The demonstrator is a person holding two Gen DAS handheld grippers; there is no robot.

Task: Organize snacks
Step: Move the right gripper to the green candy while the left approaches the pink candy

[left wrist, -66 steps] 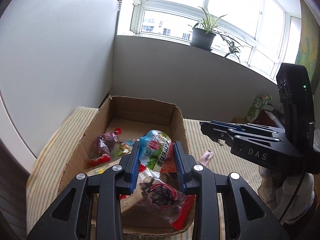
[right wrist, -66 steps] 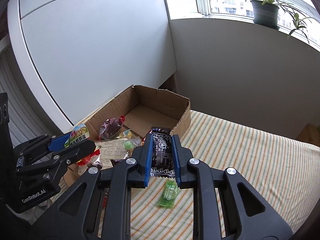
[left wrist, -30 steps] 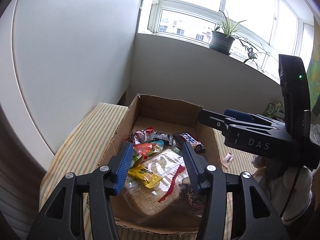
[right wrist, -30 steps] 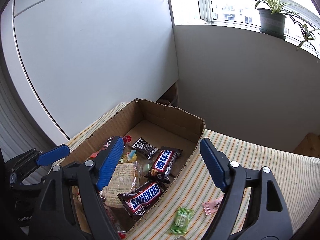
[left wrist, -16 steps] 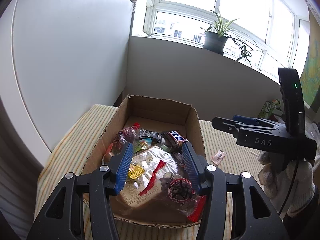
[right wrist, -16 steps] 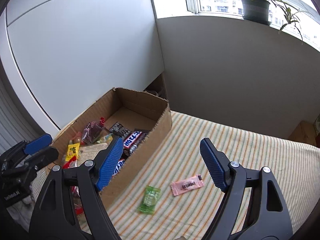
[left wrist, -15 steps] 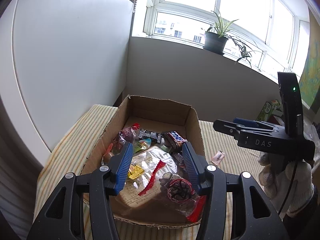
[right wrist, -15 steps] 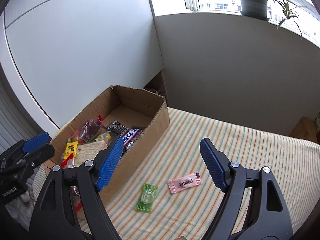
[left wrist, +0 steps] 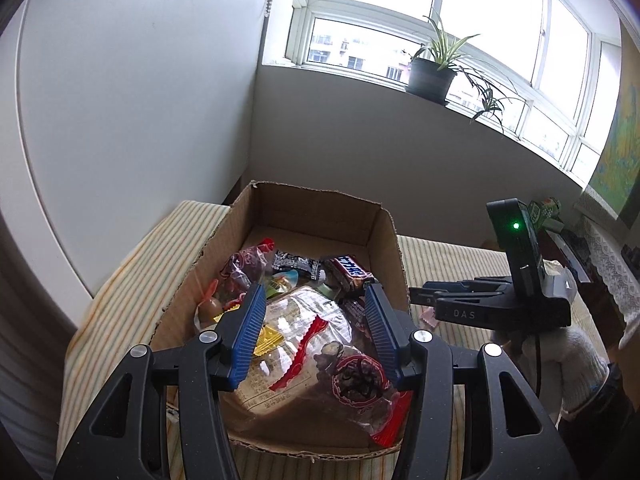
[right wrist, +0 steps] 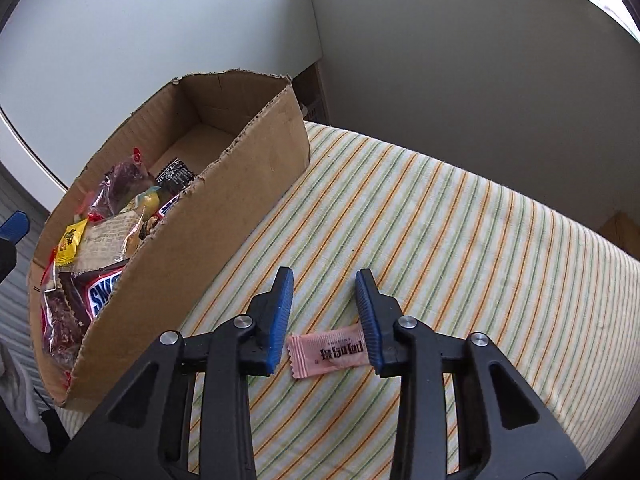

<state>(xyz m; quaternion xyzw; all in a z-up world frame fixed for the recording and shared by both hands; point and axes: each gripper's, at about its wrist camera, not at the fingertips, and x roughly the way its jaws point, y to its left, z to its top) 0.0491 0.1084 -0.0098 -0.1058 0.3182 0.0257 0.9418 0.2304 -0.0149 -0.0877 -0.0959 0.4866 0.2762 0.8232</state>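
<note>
An open cardboard box (left wrist: 384, 248) (right wrist: 224, 216) sits on the striped cloth and holds several snack packets, among them a Snickers bar (left wrist: 350, 272) and a clear cracker bag (left wrist: 296, 320). My left gripper (left wrist: 314, 300) is open and empty above the box. My right gripper (right wrist: 324, 278) is open and low over the cloth, its blue pads on either side of a pink candy packet (right wrist: 330, 350) lying flat. The right gripper also shows in the left wrist view (left wrist: 424, 296), right of the box.
The striped cloth (right wrist: 460, 232) covers the surface right of the box. A white panel (left wrist: 120, 120) stands left of the box and a grey wall behind it. A potted plant (left wrist: 434, 72) sits on the window sill. A green carton (left wrist: 546, 210) stands at far right.
My right gripper has dropped down to the cloth and narrowed around the pink candy packet; the green candy has left its view. My left gripper has stayed open above the box.
</note>
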